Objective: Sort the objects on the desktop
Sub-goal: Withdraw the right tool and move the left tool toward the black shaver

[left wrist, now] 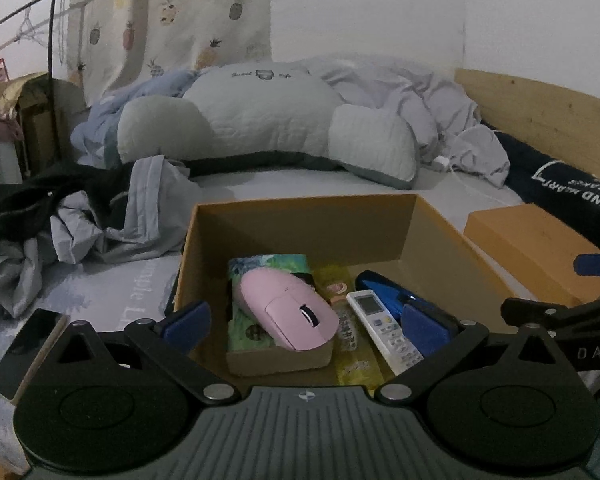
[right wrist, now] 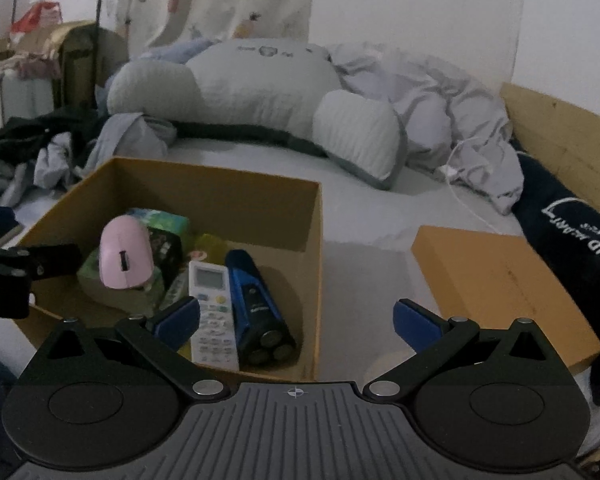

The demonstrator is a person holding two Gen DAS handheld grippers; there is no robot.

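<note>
An open orange cardboard box point(left wrist: 300, 220) point(right wrist: 220, 196) sits on the bed. Inside lie a pink mouse point(left wrist: 288, 314) point(right wrist: 124, 256) on top of a green tissue pack point(left wrist: 268, 264) point(right wrist: 160, 218), a yellow packet point(left wrist: 354, 360), a white remote point(left wrist: 384, 328) point(right wrist: 212, 312) and a blue shaver point(left wrist: 384, 286) point(right wrist: 256, 304). My left gripper point(left wrist: 306, 320) is open and empty, hovering over the box's near edge. My right gripper point(right wrist: 296, 320) is open and empty, over the box's right front corner. The right gripper shows at the left view's right edge point(left wrist: 560, 308).
The orange box lid point(left wrist: 532, 248) point(right wrist: 500, 280) lies right of the box. A large pillow point(left wrist: 260, 120) and rumpled bedding point(right wrist: 440, 100) lie behind. Clothes point(left wrist: 60, 216) pile at left. A dark phone point(left wrist: 32, 352) lies at front left. A wooden headboard point(right wrist: 560, 140) runs along the right.
</note>
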